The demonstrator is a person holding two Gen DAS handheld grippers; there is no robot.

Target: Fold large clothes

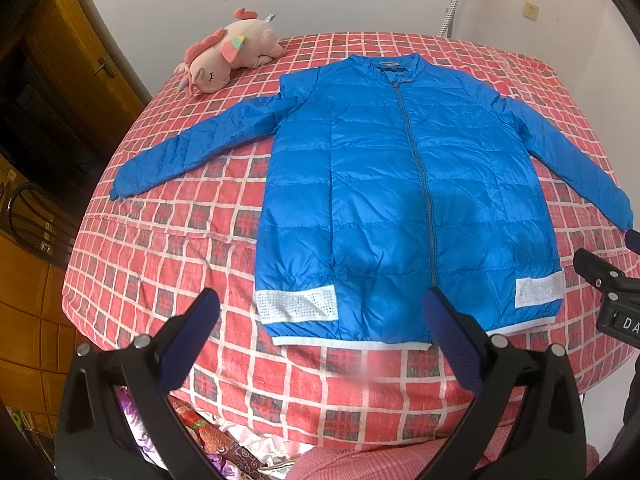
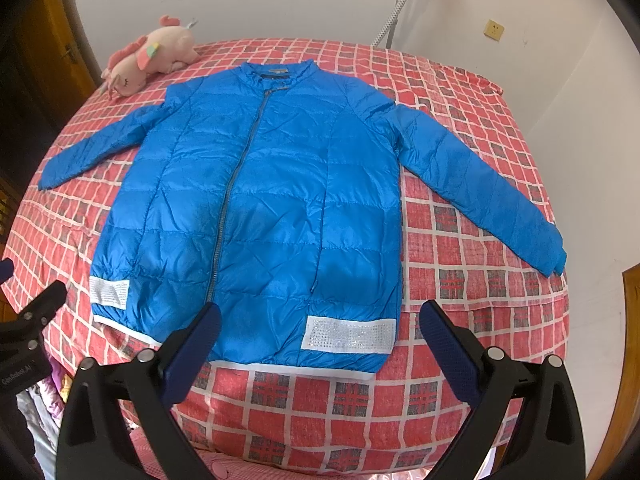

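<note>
A blue puffer jacket [image 1: 400,184] lies flat and zipped on the red checked bedspread [image 1: 160,272], both sleeves spread out, collar at the far side; it also shows in the right wrist view [image 2: 260,200]. My left gripper [image 1: 320,300] is open and empty above the jacket's near hem, towards its left corner. My right gripper [image 2: 320,316] is open and empty above the hem's right part. The right gripper's body shows at the right edge of the left wrist view [image 1: 612,288].
A pink plush unicorn [image 1: 224,56] lies at the bed's far left corner, also seen in the right wrist view [image 2: 148,56]. Wooden door [image 1: 80,60] and cabinets stand left of the bed. A white wall is behind. Shiny cloth [image 1: 192,432] lies below the near edge.
</note>
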